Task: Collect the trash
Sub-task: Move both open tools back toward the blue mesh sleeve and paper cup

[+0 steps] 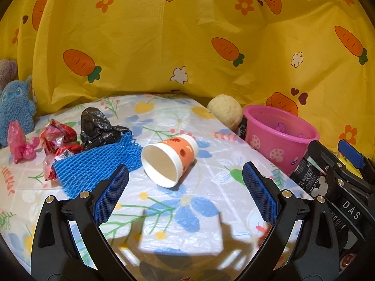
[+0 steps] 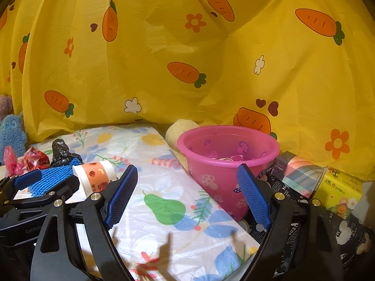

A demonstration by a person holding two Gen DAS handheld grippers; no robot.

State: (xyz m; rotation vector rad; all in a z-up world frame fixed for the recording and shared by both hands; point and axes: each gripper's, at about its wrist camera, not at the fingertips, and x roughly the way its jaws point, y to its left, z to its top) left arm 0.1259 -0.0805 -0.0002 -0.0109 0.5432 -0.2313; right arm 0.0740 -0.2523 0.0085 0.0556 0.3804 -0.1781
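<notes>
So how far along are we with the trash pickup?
Early on. The pink bucket holds a few small scraps. Both hand-held grippers, left and right, are open and empty. Still on the table: paper cup, blue foam net, black bag, red wrapper, pink bag.

A floral-covered bench carries the things. On it lie a tipped paper cup, blue foam netting, a black bag and red wrappers.

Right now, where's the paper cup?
Left wrist view: the paper cup lies on its side mid-table, ahead of the open left gripper, just right of the blue mesh, left of the pink bucket.
</notes>
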